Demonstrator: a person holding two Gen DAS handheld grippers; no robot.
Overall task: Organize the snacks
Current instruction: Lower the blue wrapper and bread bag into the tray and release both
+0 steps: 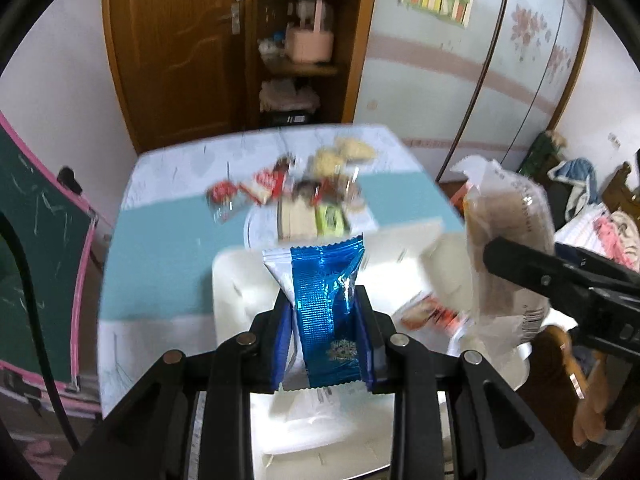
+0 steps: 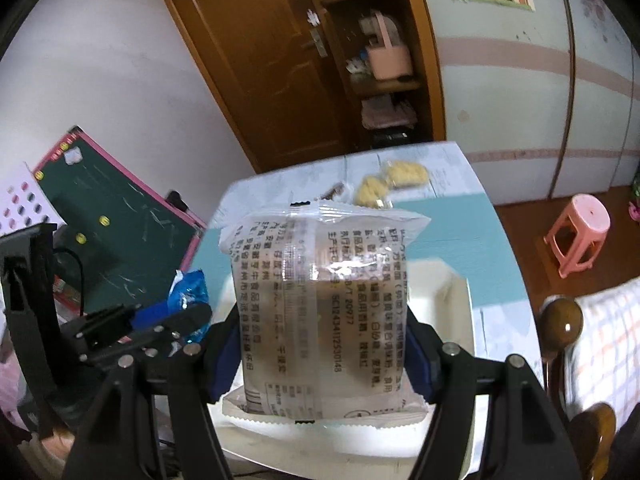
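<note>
My left gripper (image 1: 326, 312) is shut on a shiny blue snack packet (image 1: 326, 300) and holds it above a white bin (image 1: 236, 280). My right gripper (image 2: 324, 344) is shut on a clear packet of brown cake (image 2: 324, 312) printed with black text; it also shows in the left wrist view (image 1: 508, 248) at the right, above the bin. A pile of snack packets (image 1: 288, 192) lies on the table beyond the bin, with yellow snacks (image 1: 344, 154) at the far side. One red packet (image 1: 428, 314) lies inside the bin.
The table (image 1: 160, 248) has a teal and white cloth. A wooden door and shelf (image 1: 296, 40) stand behind it. A green chalkboard with pink frame (image 1: 44, 240) leans at the left. A pink stool (image 2: 578, 228) and a bed (image 2: 604, 344) are at the right.
</note>
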